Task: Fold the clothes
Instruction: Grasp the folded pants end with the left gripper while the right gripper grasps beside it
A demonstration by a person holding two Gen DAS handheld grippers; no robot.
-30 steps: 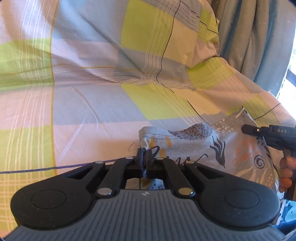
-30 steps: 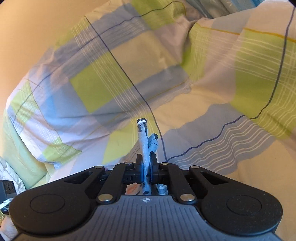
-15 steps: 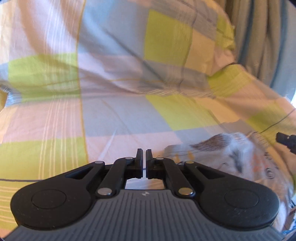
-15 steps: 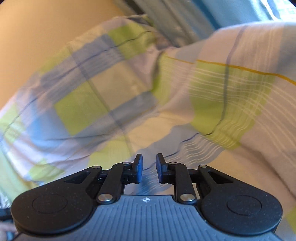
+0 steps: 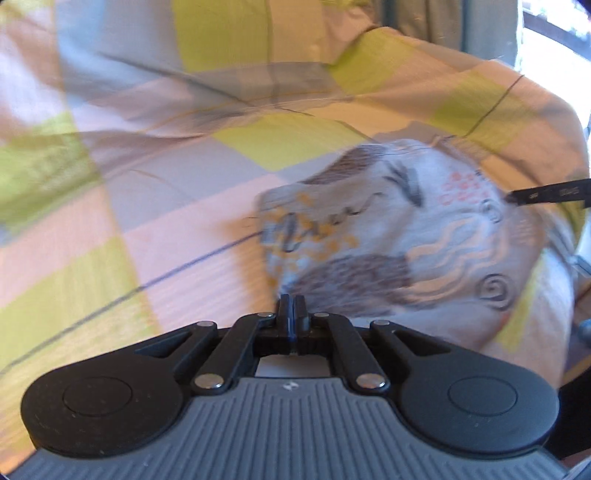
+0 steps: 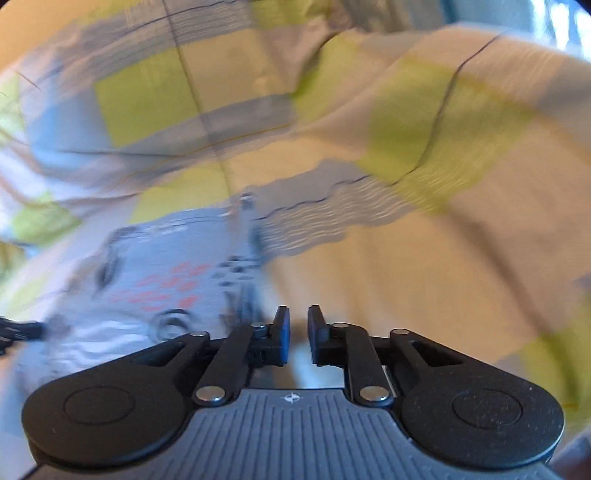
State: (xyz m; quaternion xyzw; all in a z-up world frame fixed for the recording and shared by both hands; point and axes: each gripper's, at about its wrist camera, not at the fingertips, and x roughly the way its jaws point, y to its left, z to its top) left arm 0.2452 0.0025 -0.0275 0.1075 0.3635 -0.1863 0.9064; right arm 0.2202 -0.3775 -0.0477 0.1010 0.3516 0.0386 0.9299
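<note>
A folded pale grey garment [image 5: 388, 240] with dark, orange and red prints lies on the checked bedsheet [image 5: 166, 184]. My left gripper [image 5: 291, 306] is shut with nothing in it, just short of the garment's near edge. The other gripper's tip [image 5: 546, 194] shows at the right edge of the left wrist view. From the right wrist, the same garment [image 6: 155, 280] lies to the lower left, blurred by motion. My right gripper [image 6: 297, 319] stands open and empty above the sheet [image 6: 424, 258], beside the garment's right edge.
Rumpled yellow, blue and pink checked bedding [image 5: 221, 74] rises behind the garment. Grey-green curtains [image 5: 443, 22] and a bright window [image 5: 554, 33] stand at the far right. Another gripper's dark part [image 6: 22, 330] shows at the left edge of the right wrist view.
Both grippers let go of the garment, which now lies folded on the sheet. The left pulled back and stays shut; the right opened and swung over beside the garment.
</note>
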